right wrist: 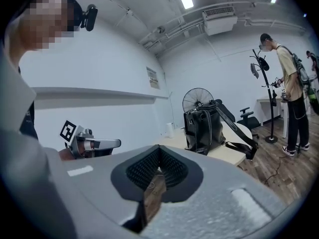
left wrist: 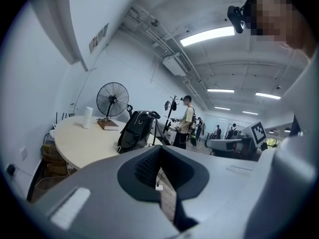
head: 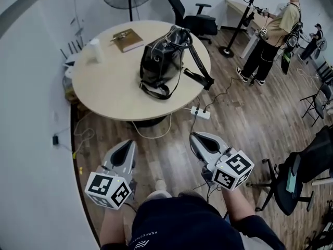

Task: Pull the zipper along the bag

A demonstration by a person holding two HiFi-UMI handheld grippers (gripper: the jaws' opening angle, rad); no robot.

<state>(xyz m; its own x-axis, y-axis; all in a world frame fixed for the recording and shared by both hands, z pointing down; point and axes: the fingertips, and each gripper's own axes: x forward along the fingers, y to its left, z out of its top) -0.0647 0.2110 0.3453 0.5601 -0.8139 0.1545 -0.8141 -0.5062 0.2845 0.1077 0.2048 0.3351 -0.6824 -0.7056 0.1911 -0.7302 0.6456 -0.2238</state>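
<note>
Bright even light from ceiling strip lamps [left wrist: 207,35]; strong fisheye bending, dark vignette at edges.

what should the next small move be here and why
Probably bring the left tongs and right tongs forward to the black bag. Both are shut, empty and well short of the round table, where the bag stands untouched.

Open floor [head: 169,158] reaches the table [head: 104,95]; bag strap [head: 200,76] overhangs near a power strip [head: 201,113].
</note>
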